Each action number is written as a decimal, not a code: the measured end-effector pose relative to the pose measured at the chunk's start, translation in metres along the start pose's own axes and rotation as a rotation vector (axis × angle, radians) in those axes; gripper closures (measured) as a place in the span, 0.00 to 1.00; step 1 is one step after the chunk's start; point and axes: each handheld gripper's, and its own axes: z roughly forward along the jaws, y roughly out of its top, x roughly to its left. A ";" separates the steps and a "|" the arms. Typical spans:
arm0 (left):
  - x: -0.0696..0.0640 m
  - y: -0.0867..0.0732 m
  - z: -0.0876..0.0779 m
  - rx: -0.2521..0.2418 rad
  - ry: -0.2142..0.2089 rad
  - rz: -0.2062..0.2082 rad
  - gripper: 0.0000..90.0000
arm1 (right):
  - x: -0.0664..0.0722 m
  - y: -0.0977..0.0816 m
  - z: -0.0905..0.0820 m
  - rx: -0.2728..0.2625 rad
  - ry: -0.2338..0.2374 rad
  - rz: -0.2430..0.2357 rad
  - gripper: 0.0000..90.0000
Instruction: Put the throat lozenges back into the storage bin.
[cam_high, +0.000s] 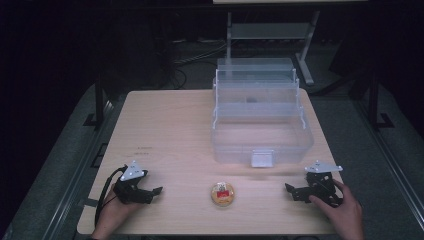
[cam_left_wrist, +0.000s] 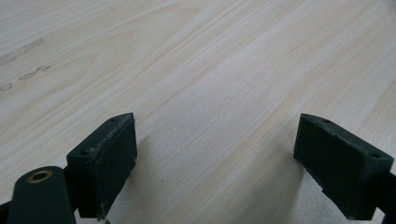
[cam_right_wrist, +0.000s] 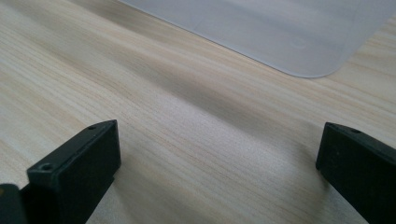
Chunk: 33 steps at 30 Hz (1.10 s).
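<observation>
Left hand-held gripper (cam_high: 150, 192): resting low at seven o'clock on the pale wooden desk (cam_high: 170, 130), jaws spread wide, nothing between them but bare wood grain.
Right hand-held gripper (cam_high: 295, 192): down at five o'clock, jaws wide apart too, empty, pointing inward toward the middle.
Small round orange-and-yellow packaged snack (cam_high: 222, 194): sitting at six o'clock near the front edge, right between the two grippers, well apart from both.
Clear plastic tiered storage box (cam_high: 260, 117): open at one o'clock, trays stepped back, its white front latch just beyond the snack.
Box corner: in the right gripper view, the frosted edge lies ahead of the jaws.
</observation>
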 end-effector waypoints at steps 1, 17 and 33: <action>0.000 0.000 0.000 -0.001 0.000 0.000 0.14 | 0.000 0.000 0.000 0.000 0.000 0.000 0.00; -0.003 0.006 -0.003 0.030 -0.005 0.011 0.16 | 0.000 0.000 0.000 0.000 0.000 0.000 0.00; -0.013 0.034 -0.010 0.061 -0.063 0.017 0.23 | 0.000 0.000 0.000 0.000 0.000 0.000 0.00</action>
